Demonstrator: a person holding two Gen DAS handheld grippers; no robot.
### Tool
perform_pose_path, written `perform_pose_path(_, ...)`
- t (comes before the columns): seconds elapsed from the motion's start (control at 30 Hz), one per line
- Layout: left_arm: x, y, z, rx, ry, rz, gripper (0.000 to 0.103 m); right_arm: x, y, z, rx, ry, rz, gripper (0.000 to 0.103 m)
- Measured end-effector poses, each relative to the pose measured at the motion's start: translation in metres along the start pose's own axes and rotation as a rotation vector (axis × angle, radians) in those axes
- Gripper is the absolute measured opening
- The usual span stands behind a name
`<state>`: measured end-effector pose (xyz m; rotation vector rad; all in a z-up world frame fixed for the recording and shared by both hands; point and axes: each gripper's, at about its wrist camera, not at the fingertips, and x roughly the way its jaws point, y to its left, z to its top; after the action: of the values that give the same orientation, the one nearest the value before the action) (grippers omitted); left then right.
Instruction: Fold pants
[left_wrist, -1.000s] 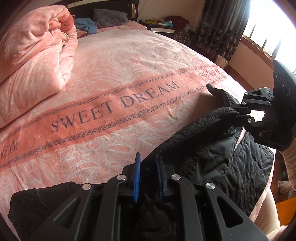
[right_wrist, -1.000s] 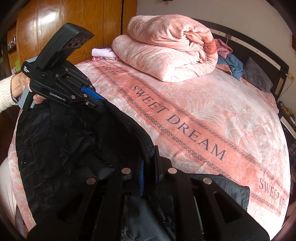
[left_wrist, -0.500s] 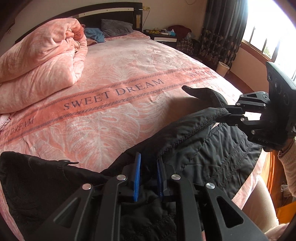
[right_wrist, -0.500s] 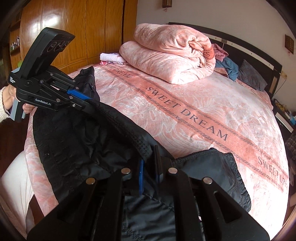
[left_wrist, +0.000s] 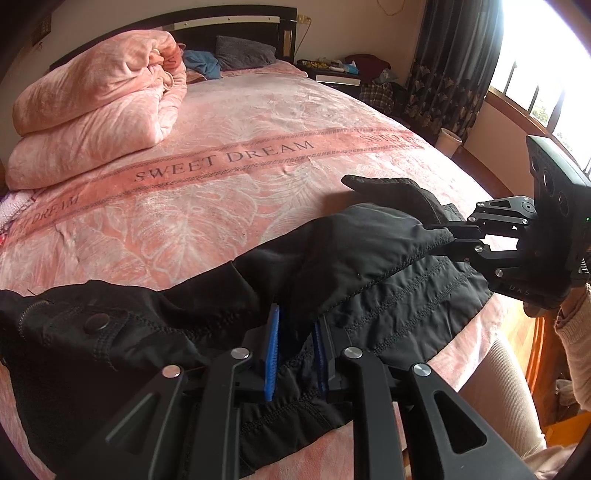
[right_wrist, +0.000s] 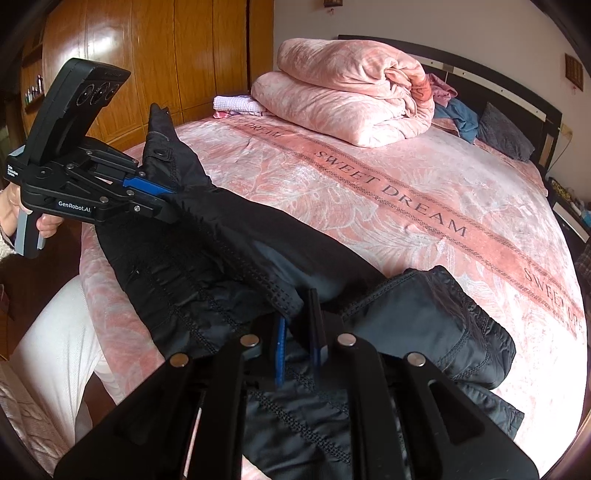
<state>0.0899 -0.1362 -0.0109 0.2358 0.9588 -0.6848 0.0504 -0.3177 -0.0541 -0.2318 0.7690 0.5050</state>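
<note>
Fingers of both grippers nearly pressed together; each pair pinches the black pants waistband

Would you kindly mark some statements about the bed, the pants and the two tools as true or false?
1. Both tools grip the black pants. True: left tool, right tool.
2. The pants lie folded by the headboard. False: they are at the near edge of the bed.
3. The bedspread reads SWEET DREAM. True.
4. The rolled pink quilt is on the floor. False: it sits on the bed.
</note>
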Motion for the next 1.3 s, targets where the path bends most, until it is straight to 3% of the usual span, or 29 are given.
perform_pose_path(0.33,0.011,-0.014,-0.041,-0.081,0.071,-0.052,0.017,-0.001,0.021,-0.037,0.04,0.074,-0.001,0.011)
perform_pose_path(0.73,0.048,-0.021,-0.08,-0.135,0.161,-0.029,0.02,0.022,0.036,-0.077,0.088,0.185,-0.001,0.013)
perform_pose_path(0.93,0.055,-0.023,-0.092,-0.131,0.192,-0.018,0.025,0.033,0.041,-0.094,0.121,0.22,0.005,0.015)
perform_pose_path(1.03,0.049,-0.02,-0.09,-0.162,0.198,-0.031,0.036,0.031,0.037,-0.094,0.153,0.214,0.021,0.016)
perform_pose_path(1.07,0.046,-0.019,-0.089,-0.177,0.197,-0.036,0.048,0.029,0.036,-0.093,0.162,0.214,0.03,0.018)
perform_pose_path(1.13,0.032,-0.016,-0.087,-0.213,0.162,-0.069,0.063,0.024,0.034,-0.092,0.194,0.218,0.077,0.037)
perform_pose_path(1.17,0.024,-0.013,-0.085,-0.232,0.142,-0.085,0.064,0.02,0.034,-0.091,0.205,0.213,0.105,0.055)
perform_pose_path(1.2,0.017,-0.009,-0.081,-0.245,0.125,-0.091,0.064,0.015,0.035,-0.089,0.215,0.201,0.13,0.062)
perform_pose_path(1.3,-0.002,0.002,-0.07,-0.264,0.068,-0.055,0.073,-0.004,0.035,-0.08,0.245,0.153,0.146,0.066)
